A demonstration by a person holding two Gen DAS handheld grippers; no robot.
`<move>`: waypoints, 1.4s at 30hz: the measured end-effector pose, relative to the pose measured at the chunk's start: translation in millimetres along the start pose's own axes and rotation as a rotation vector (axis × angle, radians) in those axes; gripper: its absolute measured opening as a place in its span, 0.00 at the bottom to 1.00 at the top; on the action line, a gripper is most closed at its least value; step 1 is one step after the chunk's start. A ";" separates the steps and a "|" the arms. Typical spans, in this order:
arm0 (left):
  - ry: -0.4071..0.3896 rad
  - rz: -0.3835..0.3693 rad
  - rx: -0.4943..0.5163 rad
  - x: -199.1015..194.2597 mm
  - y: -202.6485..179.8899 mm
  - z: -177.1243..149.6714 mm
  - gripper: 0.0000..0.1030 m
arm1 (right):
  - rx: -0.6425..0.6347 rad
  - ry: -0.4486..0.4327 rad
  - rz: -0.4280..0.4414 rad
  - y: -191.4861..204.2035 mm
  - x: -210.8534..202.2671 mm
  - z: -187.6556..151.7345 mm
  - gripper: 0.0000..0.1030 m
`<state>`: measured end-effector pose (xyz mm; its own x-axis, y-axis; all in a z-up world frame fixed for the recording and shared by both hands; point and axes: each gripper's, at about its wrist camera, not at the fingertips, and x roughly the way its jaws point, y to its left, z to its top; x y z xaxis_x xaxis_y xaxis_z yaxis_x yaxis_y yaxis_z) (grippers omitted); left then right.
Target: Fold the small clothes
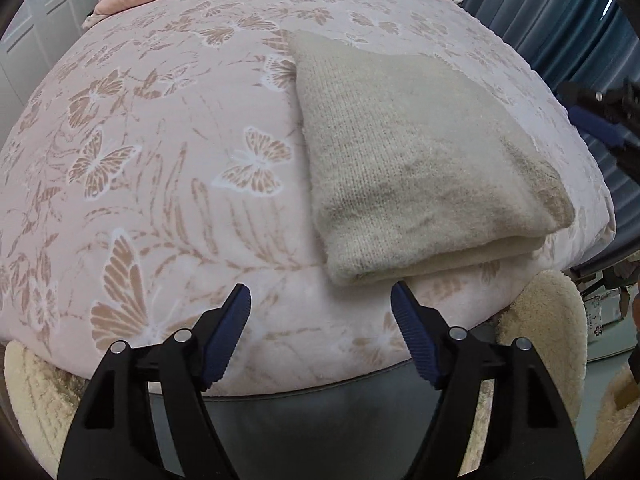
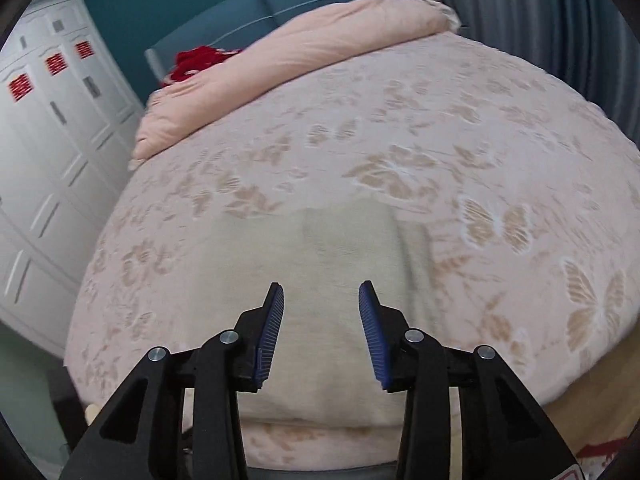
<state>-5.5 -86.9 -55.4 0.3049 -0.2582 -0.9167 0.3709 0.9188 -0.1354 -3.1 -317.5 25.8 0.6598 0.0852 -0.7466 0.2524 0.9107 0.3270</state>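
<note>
A folded beige knit garment (image 1: 420, 168) is lying on the bed (image 1: 160, 160), right of centre. The left tool (image 1: 320, 304) and right tool (image 2: 321, 300) are hovering apart, gripping nothing.

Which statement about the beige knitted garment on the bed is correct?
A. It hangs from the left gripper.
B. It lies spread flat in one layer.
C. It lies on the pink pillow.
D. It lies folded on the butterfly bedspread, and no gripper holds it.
D: the beige knitted garment lies folded in layers on the butterfly bedspread, and both the left gripper and the right gripper are open and empty.
</note>
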 end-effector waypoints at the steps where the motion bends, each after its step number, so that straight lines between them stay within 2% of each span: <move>1: 0.000 0.009 -0.013 -2.8 2.8 0.6 0.68 | -0.036 0.012 0.034 15.6 8.1 2.5 0.21; 4: -0.005 0.038 -0.041 -11.8 12.2 2.7 0.69 | -0.116 0.133 0.080 52.9 56.9 -12.2 0.10; 6: -0.013 0.078 -0.050 -17.3 17.1 2.8 0.70 | -0.168 0.297 0.061 66.5 105.9 -46.5 0.08; 7: -0.018 0.092 -0.054 -19.1 19.6 3.4 0.70 | -0.178 0.321 0.045 67.0 121.7 -63.0 0.07; 9: -0.026 0.109 -0.055 -22.3 23.4 4.4 0.70 | -0.170 0.270 0.056 67.7 112.2 -70.5 0.07; 11: -0.036 0.120 -0.046 -24.5 24.5 4.6 0.70 | -0.138 0.282 0.080 67.6 96.0 -52.5 0.07; 13: -0.035 0.131 -0.034 -23.7 22.9 5.6 0.70 | -0.109 0.228 0.108 62.6 75.4 -26.2 0.07; 14: -0.034 0.124 -0.029 -23.1 21.1 6.6 0.70 | -0.110 0.189 0.091 59.2 65.4 -12.3 0.08; 16: -0.030 0.114 -0.028 -22.1 16.4 8.4 0.70 | -0.104 0.134 0.061 50.2 55.3 12.1 0.15; 19: -0.036 0.116 -0.009 -22.4 8.0 11.1 0.70 | -0.091 0.107 0.006 33.5 63.2 35.5 0.15; 23: -0.038 0.121 0.011 -19.7 -0.6 16.0 0.70 | -0.071 0.138 -0.032 17.2 93.8 46.4 0.15; 26: -0.032 0.121 0.016 -15.9 -6.1 20.6 0.70 | -0.074 0.251 -0.132 -2.3 143.4 31.5 0.13; 27: -0.030 0.124 0.022 -14.2 -8.5 22.6 0.70 | -0.066 0.255 -0.123 -8.9 150.7 25.1 0.12; 30: -0.031 0.125 0.042 -12.1 -15.8 27.4 0.70 | -0.031 0.216 -0.090 -11.8 131.3 28.2 0.13; 33: -0.031 0.123 0.052 -9.2 -21.1 31.0 0.70 | -0.008 0.129 -0.065 -10.5 87.2 24.3 0.18; 35: -0.027 0.116 0.051 -6.6 -22.8 32.6 0.70 | -0.006 0.094 -0.082 -16.0 63.0 11.8 0.24; 37: -0.021 0.111 0.053 -4.7 -24.6 33.3 0.70 | 0.013 0.083 -0.125 -29.9 45.5 -8.0 0.43; 40: -0.023 0.111 0.062 -3.6 -26.5 32.9 0.70 | 0.072 0.091 -0.177 -57.7 28.2 -37.4 0.52; 42: -0.015 0.114 0.063 -1.1 -27.5 31.9 0.70 | 0.142 0.115 -0.148 -75.0 22.5 -54.8 0.61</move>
<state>12.0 -121.4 -38.7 0.3609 -0.1584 -0.9190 0.3877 0.9218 -0.0066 -45.9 -361.7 -47.3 0.5256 0.0077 -0.8507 0.4425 0.8516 0.2811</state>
